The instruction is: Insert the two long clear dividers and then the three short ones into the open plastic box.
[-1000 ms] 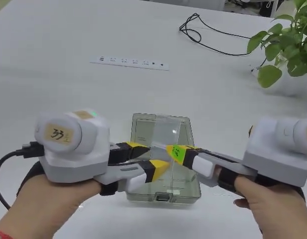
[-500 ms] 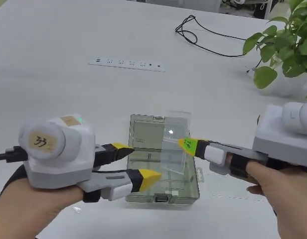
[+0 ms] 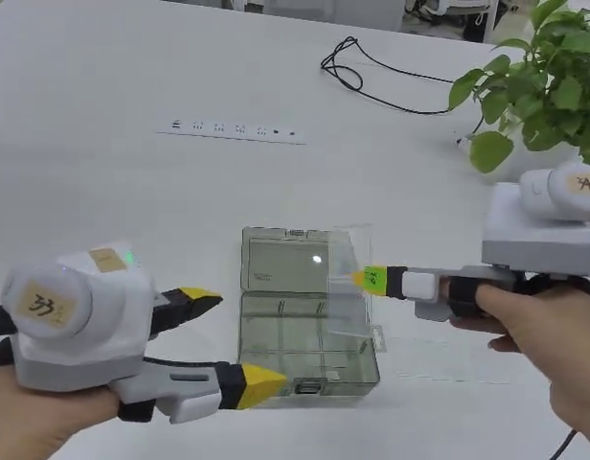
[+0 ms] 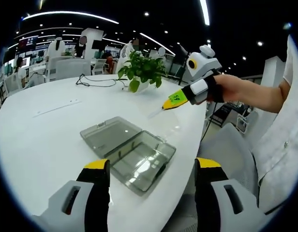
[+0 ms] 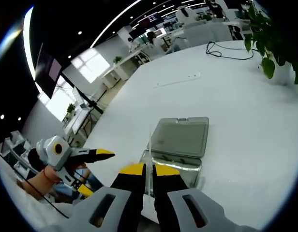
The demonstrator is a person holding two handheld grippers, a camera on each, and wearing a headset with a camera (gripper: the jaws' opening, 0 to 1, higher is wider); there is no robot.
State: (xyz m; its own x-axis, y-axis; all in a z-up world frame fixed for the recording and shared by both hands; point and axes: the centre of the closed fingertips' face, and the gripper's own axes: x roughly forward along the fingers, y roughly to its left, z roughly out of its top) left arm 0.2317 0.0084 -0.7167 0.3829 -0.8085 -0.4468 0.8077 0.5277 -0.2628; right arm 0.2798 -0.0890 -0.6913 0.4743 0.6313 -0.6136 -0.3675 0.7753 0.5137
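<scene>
My right gripper is clamped on a clear divider, held upright over the right end of the open plastic box just below. My left gripper hovers wide, empty, at the box's left.

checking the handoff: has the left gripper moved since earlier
Yes. The left gripper drew back left, from over the open clear plastic box to its left edge.

Round tan sticker, rear cap of left gripper: I read a handwritten "33".
Green tag, jaw tip of right gripper: two dark digits, which I take for "49".
Cap label, top of right gripper: handwritten mark I cannot read.
</scene>
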